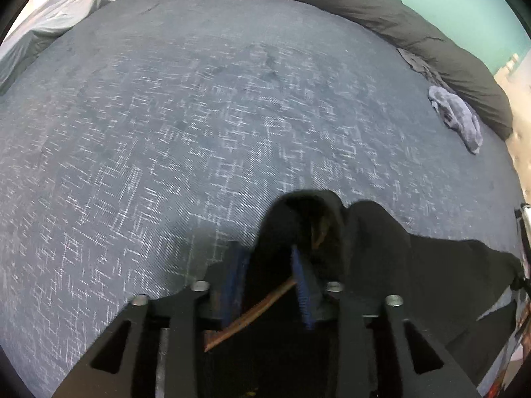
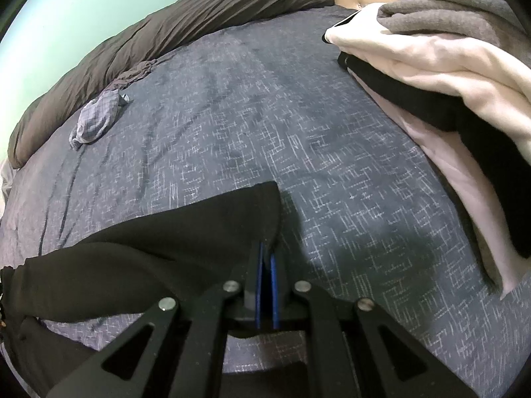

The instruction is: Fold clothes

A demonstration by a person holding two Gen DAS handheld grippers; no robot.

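A black garment [image 1: 375, 232] hangs stretched between both grippers above a dark blue patterned bedspread [image 1: 199, 116]. My left gripper [image 1: 268, 255] is shut on a bunched end of it, with black cloth filling the gap between the blue pads. In the right wrist view the same black garment [image 2: 149, 245] runs off to the lower left. My right gripper [image 2: 267, 252] is shut on its upper right corner, pads nearly together.
A dark rolled duvet [image 1: 381, 10] lies along the far edge of the bed. A small crumpled blue-grey cloth [image 2: 96, 119] sits near it. A pile of pink, black and grey clothes [image 2: 431, 56] is stacked on the right. A grey sheet [image 1: 49, 23] lies far left.
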